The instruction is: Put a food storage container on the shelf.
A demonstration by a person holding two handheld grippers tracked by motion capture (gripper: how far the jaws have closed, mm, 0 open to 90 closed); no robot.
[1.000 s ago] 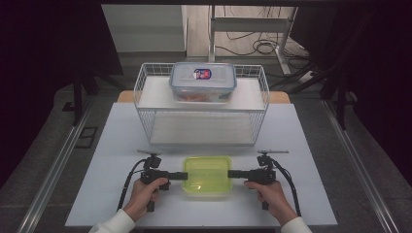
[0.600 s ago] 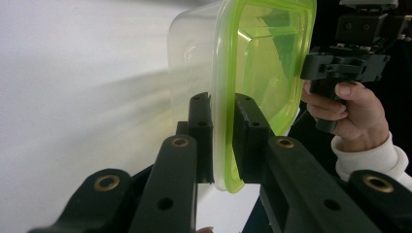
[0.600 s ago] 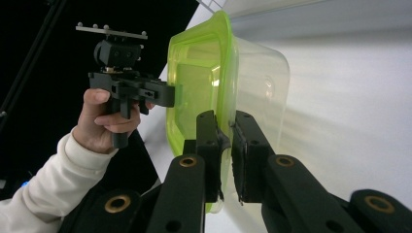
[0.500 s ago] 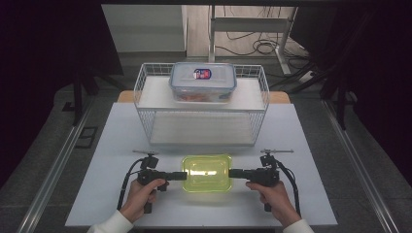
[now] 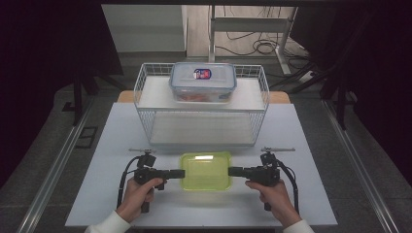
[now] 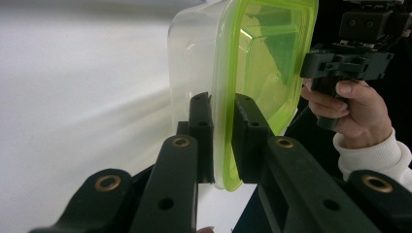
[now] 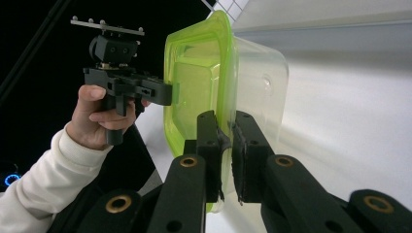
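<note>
The green-lidded container (image 5: 205, 171) hung between the two grippers, the left gripper (image 6: 222, 141) and the right gripper (image 7: 225, 155) each with fingers clamped narrowly on the lid's thin rim at opposite ends. With so little rim between the fingers, an uneven lift could probably let it slip (or pop the lid off) onto the tabletop (image 5: 311, 141). The clear box (image 5: 203, 80) on the wire basket (image 5: 145, 82), beyond the fingers, bore a red-and-blue label too small to read.

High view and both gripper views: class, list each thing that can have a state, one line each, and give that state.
Green-lidded container: lid on, gripped at both ends.
Left gripper: shut on the container's lid rim.
Right gripper: shut on the opposite rim.
Blue-lidded container: lid on, resting on top of the wire basket.
Wire basket: upside down on the table.
</note>
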